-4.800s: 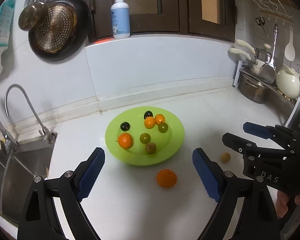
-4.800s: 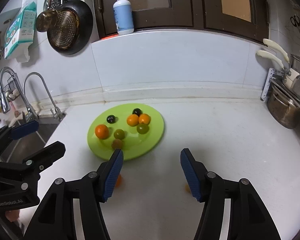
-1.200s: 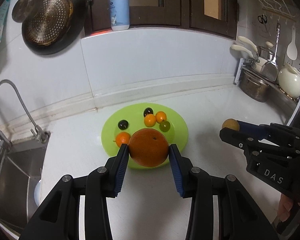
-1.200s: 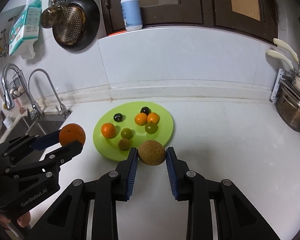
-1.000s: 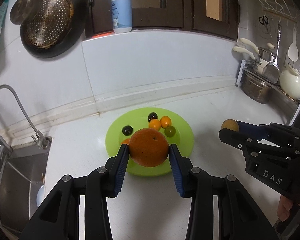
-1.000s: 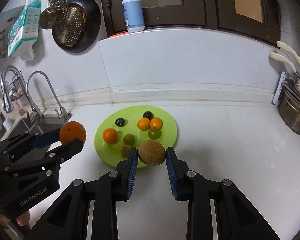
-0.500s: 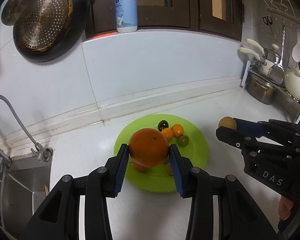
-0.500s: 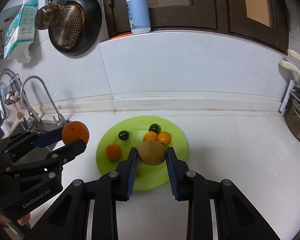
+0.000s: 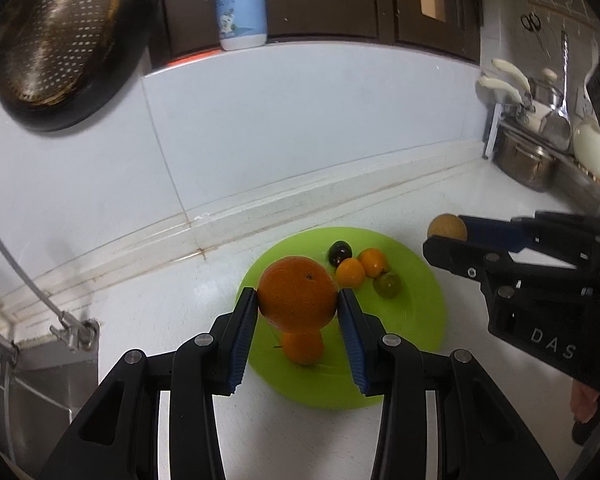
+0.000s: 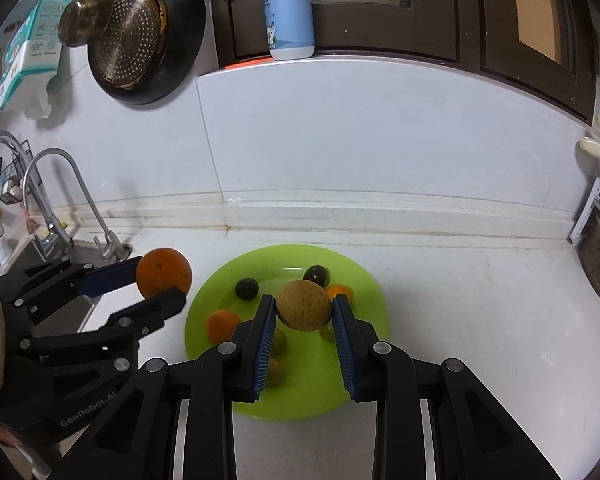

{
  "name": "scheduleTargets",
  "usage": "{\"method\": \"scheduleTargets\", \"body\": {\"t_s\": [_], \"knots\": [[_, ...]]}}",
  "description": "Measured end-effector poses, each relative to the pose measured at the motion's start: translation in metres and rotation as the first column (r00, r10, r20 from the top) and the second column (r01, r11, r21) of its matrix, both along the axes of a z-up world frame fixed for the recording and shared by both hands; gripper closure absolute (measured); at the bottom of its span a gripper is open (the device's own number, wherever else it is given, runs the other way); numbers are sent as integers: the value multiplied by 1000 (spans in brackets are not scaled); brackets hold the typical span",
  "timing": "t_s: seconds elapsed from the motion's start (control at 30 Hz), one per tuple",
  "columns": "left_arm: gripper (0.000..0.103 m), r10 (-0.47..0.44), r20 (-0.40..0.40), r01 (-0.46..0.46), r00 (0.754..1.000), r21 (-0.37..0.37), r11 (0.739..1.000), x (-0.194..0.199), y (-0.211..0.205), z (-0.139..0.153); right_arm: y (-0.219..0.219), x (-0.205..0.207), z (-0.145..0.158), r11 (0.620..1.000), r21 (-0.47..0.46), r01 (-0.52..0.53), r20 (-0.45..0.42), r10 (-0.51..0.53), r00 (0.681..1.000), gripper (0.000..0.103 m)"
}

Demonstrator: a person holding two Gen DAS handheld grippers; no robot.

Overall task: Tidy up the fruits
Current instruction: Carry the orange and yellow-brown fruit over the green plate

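My left gripper (image 9: 298, 300) is shut on a large orange (image 9: 297, 298) and holds it above the left part of the green plate (image 9: 420, 320). My right gripper (image 10: 304, 308) is shut on a brown speckled round fruit (image 10: 303, 305) above the plate's middle (image 10: 364, 368). The plate holds several small fruits: a small orange (image 9: 303, 347), two small orange ones (image 9: 350, 272), a green one (image 9: 387, 284) and dark ones (image 10: 247, 289). The right gripper (image 9: 446, 236) shows in the left wrist view, the left gripper (image 10: 162, 280) in the right wrist view.
The plate sits on a white counter (image 10: 480, 320) against a tiled wall. A sink with a tap (image 10: 60, 184) lies at the left. Pots and utensils (image 9: 532, 160) stand at the right. A pan (image 10: 140, 40) and a soap bottle (image 10: 288, 8) are up on the wall ledge.
Both grippers picked fruit off the counter, the orange on the left, the brown fruit on the right. In the last second they moved forward and now hold them over the plate.
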State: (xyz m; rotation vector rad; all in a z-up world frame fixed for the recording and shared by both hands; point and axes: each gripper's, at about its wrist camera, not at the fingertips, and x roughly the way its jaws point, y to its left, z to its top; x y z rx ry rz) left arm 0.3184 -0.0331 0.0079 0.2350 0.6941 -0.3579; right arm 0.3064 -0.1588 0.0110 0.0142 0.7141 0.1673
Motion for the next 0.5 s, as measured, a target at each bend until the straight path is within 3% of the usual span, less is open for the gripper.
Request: {"method": "scheduleTargets", "body": {"t_s": [0.5], "knots": [[62, -63, -38, 63, 997, 9, 998, 43, -4, -34, 6, 36, -31, 1000, -17, -1, -71, 0, 998, 73]]}}
